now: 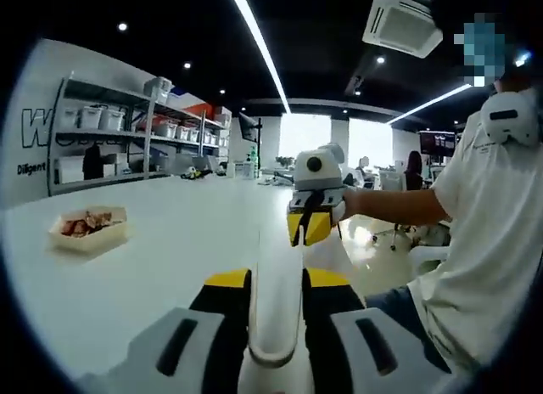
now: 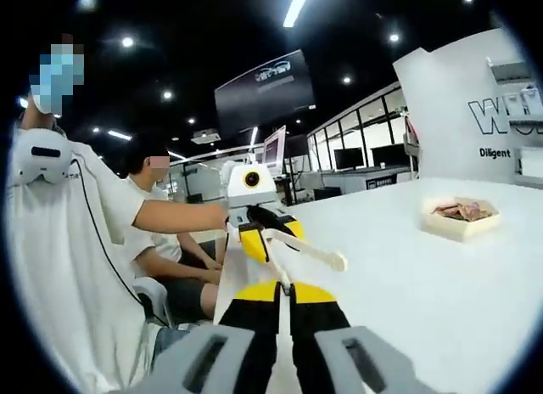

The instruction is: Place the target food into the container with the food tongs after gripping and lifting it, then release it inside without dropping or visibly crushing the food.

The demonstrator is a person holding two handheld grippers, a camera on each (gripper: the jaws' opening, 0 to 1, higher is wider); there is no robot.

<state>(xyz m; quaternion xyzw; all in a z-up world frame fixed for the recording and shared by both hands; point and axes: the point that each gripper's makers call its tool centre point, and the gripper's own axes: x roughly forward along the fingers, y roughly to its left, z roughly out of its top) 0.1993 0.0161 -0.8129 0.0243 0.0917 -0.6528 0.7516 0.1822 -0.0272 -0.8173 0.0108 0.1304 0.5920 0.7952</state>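
A shallow cream container (image 1: pixel 89 233) (image 2: pixel 461 220) with reddish-brown food pieces (image 1: pixel 85 223) (image 2: pixel 460 211) sits on the white table (image 1: pixel 178 258) (image 2: pixel 441 292), well away from both grippers. My left gripper (image 1: pixel 277 279) is shut on white food tongs (image 1: pixel 276 326), which run forward between its yellow-tipped jaws. In the right gripper view the left gripper (image 2: pixel 257 241) hangs in the air holding the tongs (image 2: pixel 310 251), one arm pointing toward the container. My right gripper (image 2: pixel 285 294) has its jaws close together with nothing between them. It faces the left one (image 1: pixel 312 228) just beyond the tongs' end.
Metal shelves with bins (image 1: pixel 127 131) line the far wall behind the container. The person holding the grippers, in a white shirt (image 1: pixel 484 241), stands at the table's edge. Another person (image 2: pixel 161 241) sits beyond the table. A dark screen (image 2: pixel 263 92) hangs overhead.
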